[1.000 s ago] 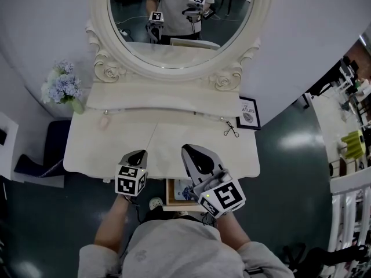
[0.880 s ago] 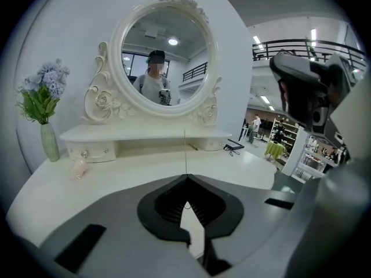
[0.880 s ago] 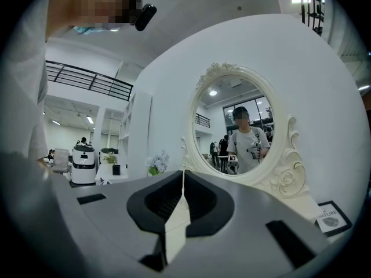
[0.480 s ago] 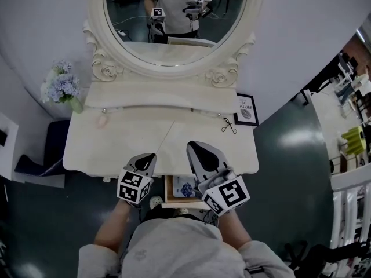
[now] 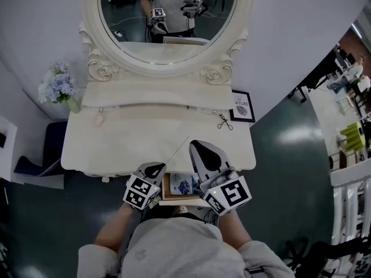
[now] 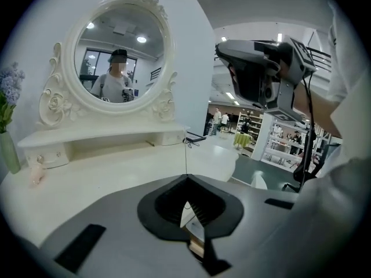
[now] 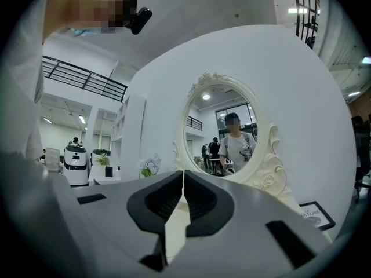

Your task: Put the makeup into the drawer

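The white dressing table (image 5: 116, 143) has an open wooden drawer (image 5: 166, 190) below its front edge, with a blue patterned item (image 5: 184, 185) inside. My left gripper (image 5: 157, 165) (image 6: 185, 178) hovers at the table's front edge, just left of the drawer. Its jaws are shut on a thin pale stick (image 5: 179, 149) (image 6: 185, 158) that juts forward over the tabletop; what it is I cannot tell. My right gripper (image 5: 197, 145) (image 7: 184, 172) is above the drawer's right side, tips together and holding nothing. A small pink bottle (image 5: 99, 120) and an eyelash curler (image 5: 224, 122) lie near the back shelf.
An oval mirror (image 5: 168, 10) stands behind the table and reflects the person with both grippers. A vase of blue flowers (image 5: 58, 88) is at the back left. A framed picture (image 5: 242, 106) leans at the back right. Dark floor surrounds the table.
My left gripper has moved right along the table's front edge toward the drawer, and the thin stick went with it. The right gripper has shifted only slightly.
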`<state>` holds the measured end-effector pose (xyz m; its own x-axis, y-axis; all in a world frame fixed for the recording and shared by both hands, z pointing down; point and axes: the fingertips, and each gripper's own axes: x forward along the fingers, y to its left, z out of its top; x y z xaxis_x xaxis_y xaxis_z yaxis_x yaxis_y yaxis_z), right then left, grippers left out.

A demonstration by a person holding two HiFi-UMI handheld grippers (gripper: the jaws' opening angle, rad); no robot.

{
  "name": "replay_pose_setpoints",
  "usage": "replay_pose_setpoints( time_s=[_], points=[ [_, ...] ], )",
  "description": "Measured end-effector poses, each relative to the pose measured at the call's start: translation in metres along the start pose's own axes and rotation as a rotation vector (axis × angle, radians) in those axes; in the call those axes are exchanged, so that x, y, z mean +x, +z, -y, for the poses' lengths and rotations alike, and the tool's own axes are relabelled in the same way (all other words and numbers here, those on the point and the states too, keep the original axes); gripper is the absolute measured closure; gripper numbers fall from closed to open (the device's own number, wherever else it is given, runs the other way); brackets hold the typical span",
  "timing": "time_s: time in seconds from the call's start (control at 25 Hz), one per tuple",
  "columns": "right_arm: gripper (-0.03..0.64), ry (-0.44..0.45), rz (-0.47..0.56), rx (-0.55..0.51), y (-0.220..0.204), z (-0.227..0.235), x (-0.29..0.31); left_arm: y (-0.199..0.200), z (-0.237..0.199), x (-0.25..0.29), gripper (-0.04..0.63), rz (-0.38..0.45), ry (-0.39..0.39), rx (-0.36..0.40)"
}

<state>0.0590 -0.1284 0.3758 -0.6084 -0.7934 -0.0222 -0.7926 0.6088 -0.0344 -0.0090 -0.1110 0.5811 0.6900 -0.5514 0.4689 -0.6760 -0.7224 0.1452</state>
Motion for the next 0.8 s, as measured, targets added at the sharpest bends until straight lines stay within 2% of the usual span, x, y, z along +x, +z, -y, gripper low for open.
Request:
replay_pose_setpoints(
  time_s=[0.36, 0.52, 0.8],
  points=[
    [0.594, -0.017, 0.008, 0.010, 0.002, 0.007, -0.014, -0.018, 0.043, 0.015, 0.584, -0.057, -0.131, 0.099],
    [0.594, -0.018, 0.011, 0.010, 0.003, 0.009, -0.019, -0.031, 0.061, 0.019, 0.583, -0.096, -0.199, 0.168],
    [0.594, -0.027, 0.014, 0.017, 0.003, 0.013, -0.025, -0.058, 0.085, 0.029, 0.583, -0.186, -0.298, 0.235]
  ],
)
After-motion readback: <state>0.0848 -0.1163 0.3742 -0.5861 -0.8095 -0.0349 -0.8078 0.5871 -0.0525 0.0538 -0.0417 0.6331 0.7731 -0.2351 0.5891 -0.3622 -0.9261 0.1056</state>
